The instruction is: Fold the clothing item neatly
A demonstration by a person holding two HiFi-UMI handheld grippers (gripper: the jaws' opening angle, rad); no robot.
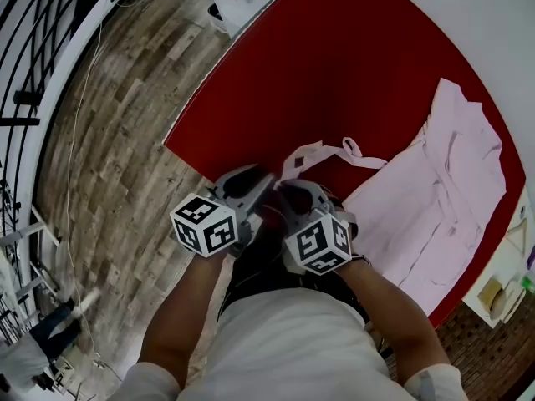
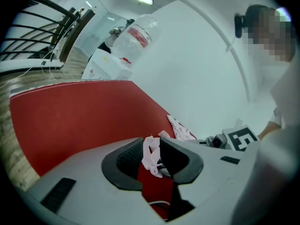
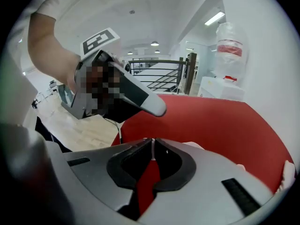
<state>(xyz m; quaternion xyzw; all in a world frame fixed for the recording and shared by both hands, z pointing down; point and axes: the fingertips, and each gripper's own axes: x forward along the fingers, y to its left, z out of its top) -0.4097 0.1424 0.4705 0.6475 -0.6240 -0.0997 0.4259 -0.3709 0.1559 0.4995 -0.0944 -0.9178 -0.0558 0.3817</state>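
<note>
Garment: the pale pink cloth garment (image 1: 435,199) lies spread flat on the flat red tabletop (image 1: 334,65). In the head view it sits at 3 o'clock on the table and reaches the rim near 4 o'clock.
Strap: a narrow pink fabric strap (image 1: 322,150) leaves the garment's edge toward 9 o'clock. It loops once, then drops to my fingers at 6 o'clock.
Left gripper (image 2: 152,146): I hold it at the table's 6 o'clock rim. My fingers stand narrow, pressed on a crumpled bunch of the strap that sticks up between them.
Right gripper (image 3: 152,142): it is just beside the left one, at its 3 o'clock in the head view. My fingers are almost together, nipping a thin pale sliver of the strap at the tips. More pink cloth shows just past the right-hand finger.
Marker cubes (image 1: 205,224): one sits on each gripper, nearest my body.
Surroundings: a wooden plank floor (image 1: 125,140) lies at 9 o'clock off the table. A clear plastic bottle with a red label (image 2: 133,36) stands at 12 o'clock in the left gripper view.
</note>
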